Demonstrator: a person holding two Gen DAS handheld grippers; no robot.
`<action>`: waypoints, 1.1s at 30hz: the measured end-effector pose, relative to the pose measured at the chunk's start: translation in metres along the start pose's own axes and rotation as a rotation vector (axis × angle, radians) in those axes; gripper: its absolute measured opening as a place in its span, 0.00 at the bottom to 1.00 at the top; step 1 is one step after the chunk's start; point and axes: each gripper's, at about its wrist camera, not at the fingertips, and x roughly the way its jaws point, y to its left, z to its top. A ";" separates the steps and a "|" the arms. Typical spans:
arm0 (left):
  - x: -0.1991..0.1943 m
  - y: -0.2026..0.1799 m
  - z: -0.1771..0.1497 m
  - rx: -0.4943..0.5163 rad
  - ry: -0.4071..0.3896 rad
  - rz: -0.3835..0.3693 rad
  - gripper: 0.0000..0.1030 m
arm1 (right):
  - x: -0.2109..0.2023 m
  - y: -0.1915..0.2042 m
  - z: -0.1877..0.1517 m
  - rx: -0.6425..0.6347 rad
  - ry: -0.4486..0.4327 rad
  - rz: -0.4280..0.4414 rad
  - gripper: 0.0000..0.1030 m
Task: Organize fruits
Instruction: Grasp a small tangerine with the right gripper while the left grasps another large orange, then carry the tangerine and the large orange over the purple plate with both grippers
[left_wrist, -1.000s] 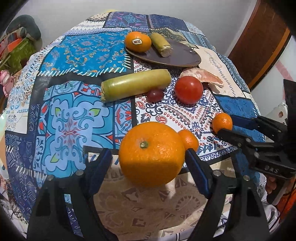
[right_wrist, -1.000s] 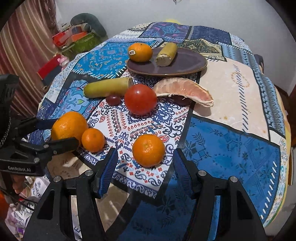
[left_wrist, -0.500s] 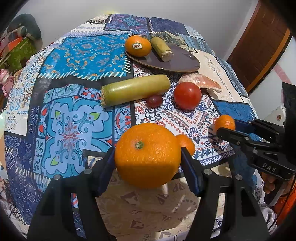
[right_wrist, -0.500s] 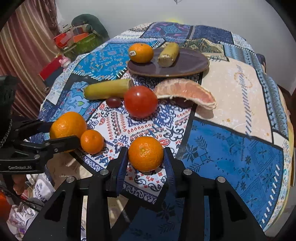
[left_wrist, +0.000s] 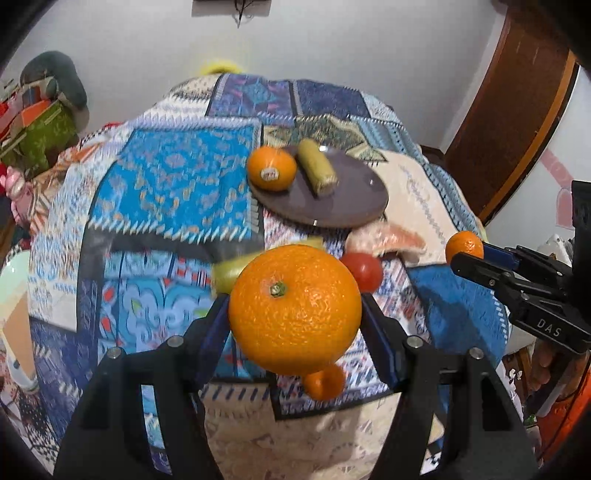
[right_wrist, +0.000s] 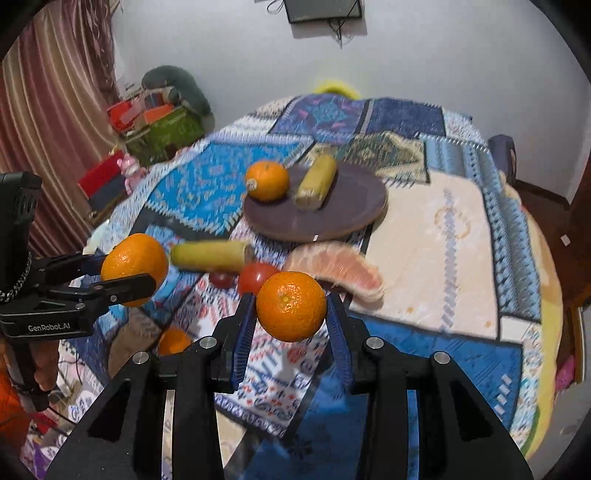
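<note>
My left gripper (left_wrist: 295, 314) is shut on a large orange (left_wrist: 295, 308) and holds it above the patterned tablecloth; it also shows in the right wrist view (right_wrist: 135, 267). My right gripper (right_wrist: 291, 308) is shut on a small mandarin (right_wrist: 291, 305), lifted above the cloth, also seen in the left wrist view (left_wrist: 464, 246). A brown plate (right_wrist: 351, 210) at the table's middle holds a stickered orange (right_wrist: 266, 181) and a short green fruit piece (right_wrist: 317, 181).
On the cloth lie a long green fruit (right_wrist: 210, 255), a red tomato (right_wrist: 256, 277), a small dark red fruit (right_wrist: 221, 279), a pink grapefruit wedge (right_wrist: 340, 269) and a small mandarin (right_wrist: 173, 341) near the front edge. Clutter lies on the floor at left.
Both grippers have lifted their fruits off the table and risen; the view now tilts up toward the wall. The small mandarin stays on the cloth.
</note>
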 end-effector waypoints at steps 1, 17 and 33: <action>0.000 -0.002 0.004 0.007 -0.006 0.001 0.66 | -0.002 -0.002 0.003 0.002 -0.009 -0.002 0.34; 0.029 -0.017 0.065 0.061 -0.062 -0.005 0.66 | -0.007 -0.033 0.051 0.019 -0.117 -0.032 0.34; 0.101 -0.005 0.093 0.042 -0.004 -0.011 0.66 | 0.055 -0.054 0.066 0.034 -0.052 -0.011 0.34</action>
